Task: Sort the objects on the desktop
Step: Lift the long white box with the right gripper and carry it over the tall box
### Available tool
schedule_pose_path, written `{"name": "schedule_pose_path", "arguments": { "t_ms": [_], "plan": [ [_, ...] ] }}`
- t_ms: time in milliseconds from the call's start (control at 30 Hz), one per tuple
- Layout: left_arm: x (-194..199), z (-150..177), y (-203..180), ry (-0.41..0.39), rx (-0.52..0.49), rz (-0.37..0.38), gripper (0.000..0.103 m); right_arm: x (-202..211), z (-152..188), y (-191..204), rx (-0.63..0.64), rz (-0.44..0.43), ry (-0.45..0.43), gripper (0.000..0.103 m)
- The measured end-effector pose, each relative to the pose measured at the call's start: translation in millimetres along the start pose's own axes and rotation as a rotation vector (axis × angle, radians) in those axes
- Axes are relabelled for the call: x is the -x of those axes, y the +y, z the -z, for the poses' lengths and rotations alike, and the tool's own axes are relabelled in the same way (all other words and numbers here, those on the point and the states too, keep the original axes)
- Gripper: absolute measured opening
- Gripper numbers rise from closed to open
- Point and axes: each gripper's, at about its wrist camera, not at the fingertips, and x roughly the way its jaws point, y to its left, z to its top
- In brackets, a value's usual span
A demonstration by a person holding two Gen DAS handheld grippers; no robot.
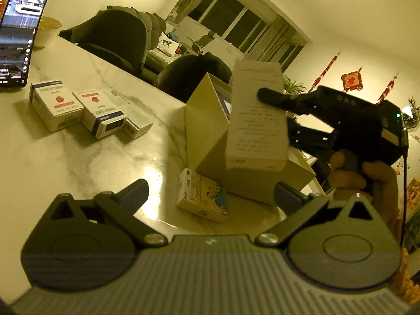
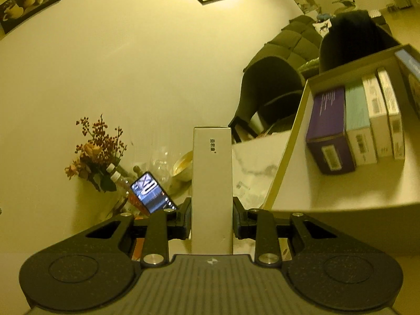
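White marble-veined desk (image 1: 78,157) under yellow room light.

Right claw (image 2: 212,223): clamped on a tall white carton (image 2: 212,183), pads pressing its two narrow sides. In the right wrist view the carton stands straight up between the fingers, printed side facing the camera. In the left wrist view the same carton (image 1: 256,120) hangs above the open storage box (image 1: 207,131), slightly tilted, with the right claw (image 1: 273,99) reaching in from the right; the person's hand (image 1: 351,173) wraps the grip below it.

Left claw (image 1: 210,197): fingers wide apart, nothing between them, low over the desk and pointing slightly down at a small cartoon-printed carton (image 1: 202,197) lying on the desk just in front of the storage box.

Storage box (image 2: 288,157) contents, right wrist view: a row of cartons standing on edge against the far wall, namely a purple carton (image 2: 328,131), a pale teal one (image 2: 358,123) and two white ones beside it. Near half of the box floor is bare.

Loose on the desk, left: three small white cartons (image 1: 89,107) side by side, two with a red fruit print. Phone (image 1: 18,34), screen lit, propped upright at the far left.
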Motion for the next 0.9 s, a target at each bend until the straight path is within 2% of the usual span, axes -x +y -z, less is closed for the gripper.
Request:
{"name": "schedule_pose_path", "arguments": {
  "t_ms": [400,733,900],
  "plan": [
    [-7.6,-0.1,6.7,0.017,0.021,-0.021,0.103,27.3,-37.2,-17.5,0.024,0.093,-0.086,0.032],
    [-14.9,0.1,12.2,0.043,0.042,-0.04,0.103,41.8,-47.7,-37.6,-0.003,0.151,-0.117,0.032],
    [-15.9,-0.1,15.0,0.047,0.052,-0.045,0.103,57.1,-59.9,-48.7,-0.015,0.197,-0.169,0.032]
  ]
}}
